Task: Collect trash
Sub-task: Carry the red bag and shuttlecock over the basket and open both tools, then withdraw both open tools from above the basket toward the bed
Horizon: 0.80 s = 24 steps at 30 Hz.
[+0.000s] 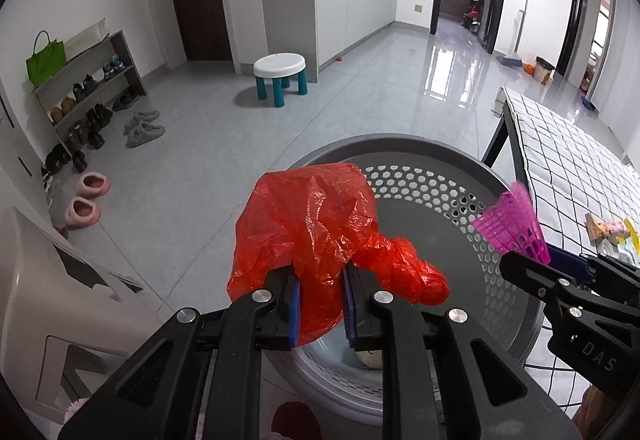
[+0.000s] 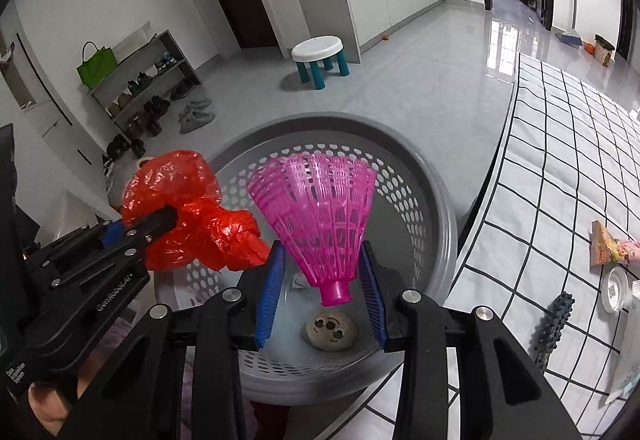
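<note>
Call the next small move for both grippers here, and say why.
Probably open both and drop. The left gripper pinches the red plastic bag and the right gripper holds the pink shuttlecock, both already over the grey perforated bin, where a round pale item lies on the bottom.

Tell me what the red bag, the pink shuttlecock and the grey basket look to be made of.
Red bag: thin plastic film, glossy and translucent; it crinkles into sharp creases.
Pink shuttlecock: moulded plastic, translucent, with a ribbed lattice skirt and a hollow stem where a cork head would sit.
Grey basket: probably rigid plastic, smooth satin finish, its wall pierced with hexagonal holes.
</note>
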Available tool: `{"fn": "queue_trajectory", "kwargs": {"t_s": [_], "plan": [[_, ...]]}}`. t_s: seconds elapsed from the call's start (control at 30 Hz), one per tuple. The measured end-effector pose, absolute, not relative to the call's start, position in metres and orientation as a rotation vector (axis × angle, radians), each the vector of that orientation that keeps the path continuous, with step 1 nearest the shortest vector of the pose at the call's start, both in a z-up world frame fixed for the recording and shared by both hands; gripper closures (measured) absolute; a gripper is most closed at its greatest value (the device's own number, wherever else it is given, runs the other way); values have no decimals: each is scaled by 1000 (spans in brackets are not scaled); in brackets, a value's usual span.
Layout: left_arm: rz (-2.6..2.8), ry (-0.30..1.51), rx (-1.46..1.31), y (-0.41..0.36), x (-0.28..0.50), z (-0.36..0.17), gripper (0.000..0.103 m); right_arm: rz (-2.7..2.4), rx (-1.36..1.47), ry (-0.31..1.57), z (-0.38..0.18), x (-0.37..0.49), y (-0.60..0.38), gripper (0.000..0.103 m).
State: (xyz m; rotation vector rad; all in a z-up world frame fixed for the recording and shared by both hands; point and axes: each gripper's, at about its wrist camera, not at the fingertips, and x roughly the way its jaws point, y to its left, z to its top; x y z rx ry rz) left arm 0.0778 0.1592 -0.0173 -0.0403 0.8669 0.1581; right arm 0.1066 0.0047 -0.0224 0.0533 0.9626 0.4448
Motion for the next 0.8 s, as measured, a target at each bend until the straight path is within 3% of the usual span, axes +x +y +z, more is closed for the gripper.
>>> {"fn": "queue_trajectory", "kwargs": {"t_s": [0.1,0.27,0.47,0.8], "plan": [[167,855,-44,161,74,-15,80,430,52,959,-22,106,5,59],[174,831,-47,162,71,-10,54,404,57,932,-17,104,-2,42],[184,825,-60,165,70,-8,41,382,73,926,-15,101,-8,42],[181,811,-73,166,68,-6,32,379,74,917,-12,93,-6,42]]}}
